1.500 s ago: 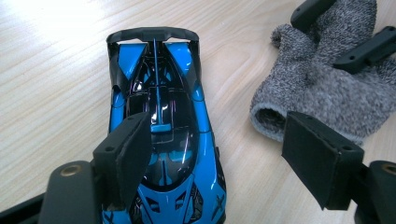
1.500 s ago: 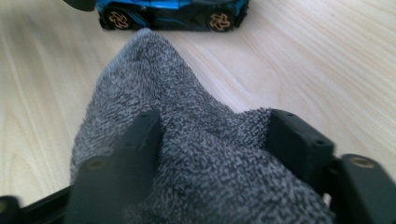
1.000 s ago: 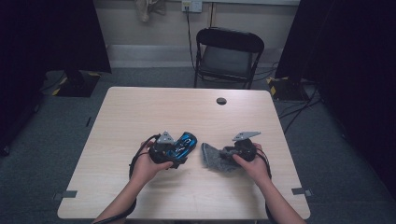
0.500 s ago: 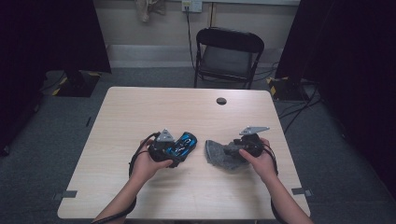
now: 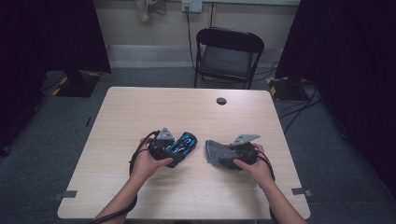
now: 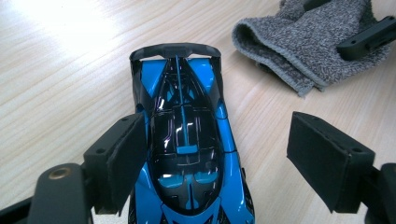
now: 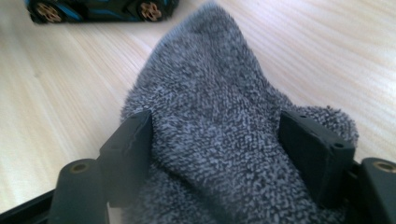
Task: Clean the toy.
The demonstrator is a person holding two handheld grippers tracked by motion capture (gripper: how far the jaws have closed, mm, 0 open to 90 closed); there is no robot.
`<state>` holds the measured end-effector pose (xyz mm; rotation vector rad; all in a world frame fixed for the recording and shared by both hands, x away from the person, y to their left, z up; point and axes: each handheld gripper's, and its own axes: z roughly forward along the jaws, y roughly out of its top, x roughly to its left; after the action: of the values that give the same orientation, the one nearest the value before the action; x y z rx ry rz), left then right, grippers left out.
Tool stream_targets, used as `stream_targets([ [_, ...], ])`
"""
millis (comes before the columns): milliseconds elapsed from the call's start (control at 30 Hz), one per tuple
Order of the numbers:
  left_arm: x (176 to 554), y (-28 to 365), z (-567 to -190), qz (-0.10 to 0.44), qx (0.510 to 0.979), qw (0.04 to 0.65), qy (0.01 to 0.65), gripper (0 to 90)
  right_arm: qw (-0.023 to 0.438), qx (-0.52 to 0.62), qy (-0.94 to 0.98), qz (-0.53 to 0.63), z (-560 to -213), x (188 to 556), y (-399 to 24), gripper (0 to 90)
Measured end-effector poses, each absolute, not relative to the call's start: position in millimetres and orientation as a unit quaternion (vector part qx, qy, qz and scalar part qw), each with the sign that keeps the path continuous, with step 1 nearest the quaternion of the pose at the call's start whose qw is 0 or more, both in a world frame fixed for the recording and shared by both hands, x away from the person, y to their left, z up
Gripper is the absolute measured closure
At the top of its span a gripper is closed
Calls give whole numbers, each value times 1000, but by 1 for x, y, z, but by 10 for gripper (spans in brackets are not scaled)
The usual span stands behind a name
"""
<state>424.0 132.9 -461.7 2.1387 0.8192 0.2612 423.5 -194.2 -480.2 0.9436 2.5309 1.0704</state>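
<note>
Both of my grippers have just been spreading their jaws, the right far more than the left, while my hands have hardly shifted on the desk [image 5: 140,107]. My left gripper [image 5: 180,149] sits over the blue and black toy car [image 6: 187,154]; its jaws are spread, one pad just beside the car's flank, the other standing well clear, so the car rests on the desk by its own weight. My right gripper [image 5: 223,157] straddles the grey cloth [image 7: 224,154], which bulges up between the parted jaws; I judge the pinch has been let go. Car and cloth lie near each other at the desk's middle, not touching. My guess: the car is kept steady so the cloth can wipe it.
</note>
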Motion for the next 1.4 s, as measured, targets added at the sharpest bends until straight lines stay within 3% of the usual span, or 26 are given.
stream_targets([
  [300, 425, 131, -468, 98, 849, 405, 325, 203, 137, 360, 853, 354, -484, 431, -194, 494],
  [433, 428, 132, -469, 100, 849, 404, 325, 203, 140, 398, 832, 360, -484, 438, -195, 527],
  [533, 430, 132, -469, 104, 848, 403, 328, 197, 132, 422, 816, 372, -485, 447, -196, 483],
  [700, 434, 131, -469, 123, 851, 393, 326, 171, 129, 406, 814, 394, -476, 448, -198, 297],
  [867, 442, 124, -477, 125, 854, 381, 333, 159, 130, 368, 829, 401, -467, 447, -205, 222],
  [1400, 458, 110, -497, 128, 862, 357, 337, 152, 131, 325, 858, 376, -488, 449, -205, 229],
])
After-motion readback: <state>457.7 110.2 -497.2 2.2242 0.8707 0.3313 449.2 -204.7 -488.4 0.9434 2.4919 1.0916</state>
